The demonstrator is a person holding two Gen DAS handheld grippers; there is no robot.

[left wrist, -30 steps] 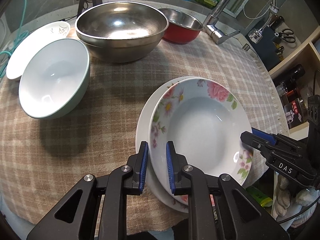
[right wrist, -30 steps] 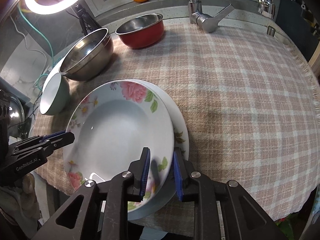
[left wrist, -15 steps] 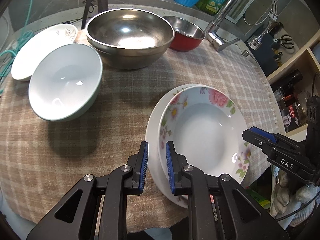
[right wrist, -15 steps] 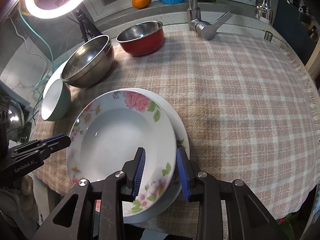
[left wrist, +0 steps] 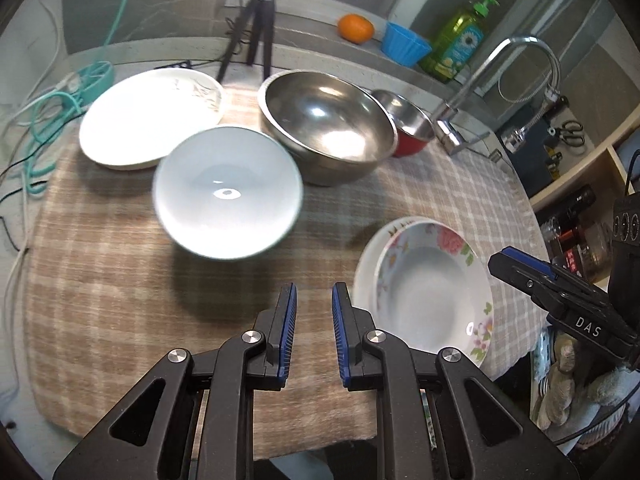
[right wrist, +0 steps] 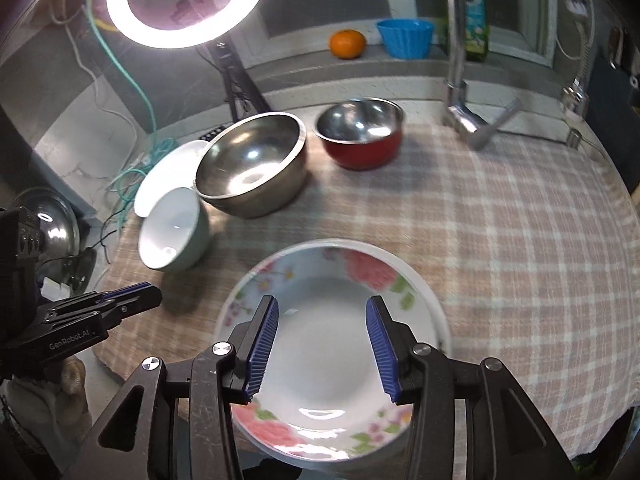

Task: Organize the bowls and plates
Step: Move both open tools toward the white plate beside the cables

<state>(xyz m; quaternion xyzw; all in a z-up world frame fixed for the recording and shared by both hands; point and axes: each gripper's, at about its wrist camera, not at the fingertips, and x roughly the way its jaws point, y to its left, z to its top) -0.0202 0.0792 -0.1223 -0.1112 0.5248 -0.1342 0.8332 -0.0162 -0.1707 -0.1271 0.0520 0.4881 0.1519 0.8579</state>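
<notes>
Floral plate sat stacked; both my hand-held grippers, left and right, were apart, empty. Next I'd grab the pale green bowl.

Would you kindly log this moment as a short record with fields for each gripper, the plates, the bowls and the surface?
left gripper: open, empty, above the cloth
right gripper: open wide, empty, over the floral plate
floral plate: stacked on a plain white plate
second white plate: far left, apart
bowls: green bowl, steel bowl, red bowl
surface: plaid cloth
</notes>
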